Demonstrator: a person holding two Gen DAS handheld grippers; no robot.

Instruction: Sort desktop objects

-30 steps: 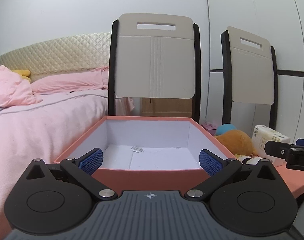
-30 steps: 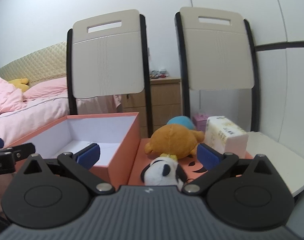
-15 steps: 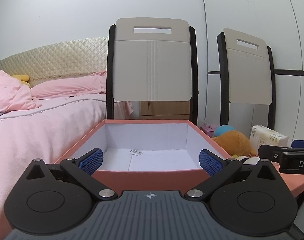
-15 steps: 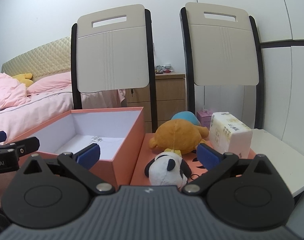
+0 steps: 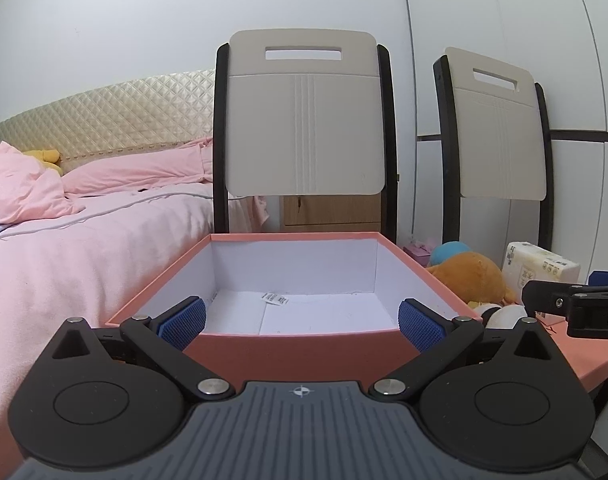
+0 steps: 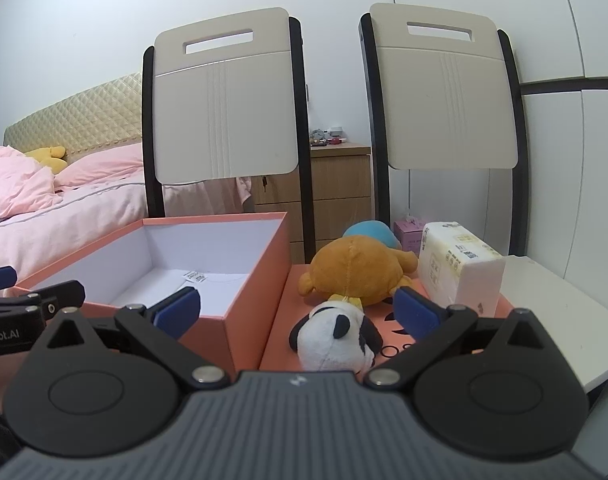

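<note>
An open salmon-pink box [image 5: 292, 346] with a white inside stands in front of my left gripper [image 5: 300, 322], which is open and holds nothing. Only a small label lies in the box [image 6: 264, 256]. To its right, on a pink lid [image 6: 282, 328], lie a black-and-white panda plush [image 6: 334, 340], an orange plush [image 6: 356, 270], a blue plush [image 6: 370, 228] behind it and a tissue pack [image 6: 460, 264]. My right gripper [image 6: 298, 312] is open just before the panda, empty. The orange plush [image 5: 470, 278] and tissue pack [image 5: 540, 266] also show at the right of the left wrist view.
Two beige chairs [image 5: 306, 132] [image 6: 444, 100] stand behind the desk. A bed with pink bedding [image 5: 64, 248] lies to the left. A wooden drawer unit [image 6: 332, 192] sits between the chairs. A small pink box [image 6: 408, 232] is behind the plush toys. A white surface [image 6: 544, 312] extends right.
Both cameras have tilted and risen slightly, so the box and toys sit lower in view. Both grippers stay open; no object has moved.
</note>
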